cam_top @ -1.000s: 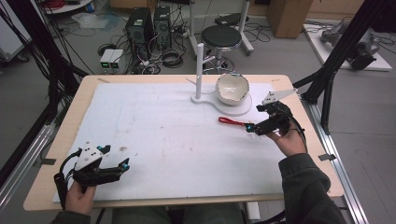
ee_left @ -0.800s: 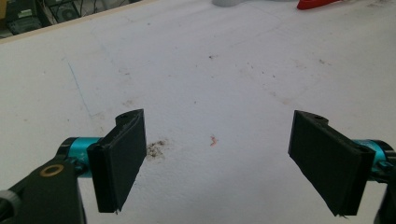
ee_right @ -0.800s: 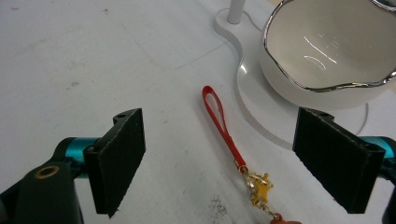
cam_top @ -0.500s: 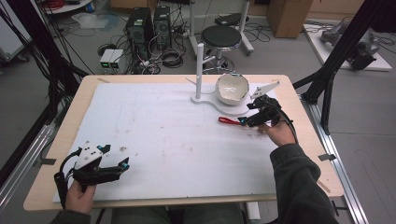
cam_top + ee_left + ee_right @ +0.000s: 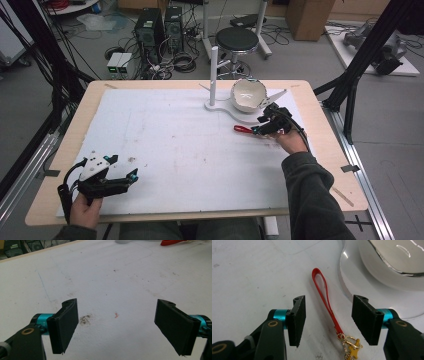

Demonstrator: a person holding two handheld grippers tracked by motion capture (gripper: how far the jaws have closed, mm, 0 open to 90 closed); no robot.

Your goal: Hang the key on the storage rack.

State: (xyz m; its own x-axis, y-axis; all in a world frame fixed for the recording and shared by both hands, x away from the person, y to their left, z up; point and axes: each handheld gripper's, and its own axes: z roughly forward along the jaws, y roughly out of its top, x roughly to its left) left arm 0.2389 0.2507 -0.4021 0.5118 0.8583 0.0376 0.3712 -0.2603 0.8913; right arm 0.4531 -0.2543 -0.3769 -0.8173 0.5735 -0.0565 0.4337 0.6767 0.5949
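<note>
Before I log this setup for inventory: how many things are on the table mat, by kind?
Red strap keychain: 1
White bowl: 1
White stand with upright post: 1
Handheld grippers: 2 (left gripper, right gripper)
Total: 5

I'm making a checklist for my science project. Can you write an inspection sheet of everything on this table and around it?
Surface: wooden table under a white mat with faint smudges and specks.
Job's things: red strap with gold clasp and yellow charm, flat on the mat beside the white stand; a white bowl sits on the stand's base.
Clutter: nothing seen.
Grippers: right tool low over the strap, jaws either side of it, pads not touching; they have just been closing. Left tool wide open, nothing between.
Cables: a black one trails from each tool; tangles on the floor.
Surroundings: black stool, computer towers, cardboard box, black frame posts.
</note>
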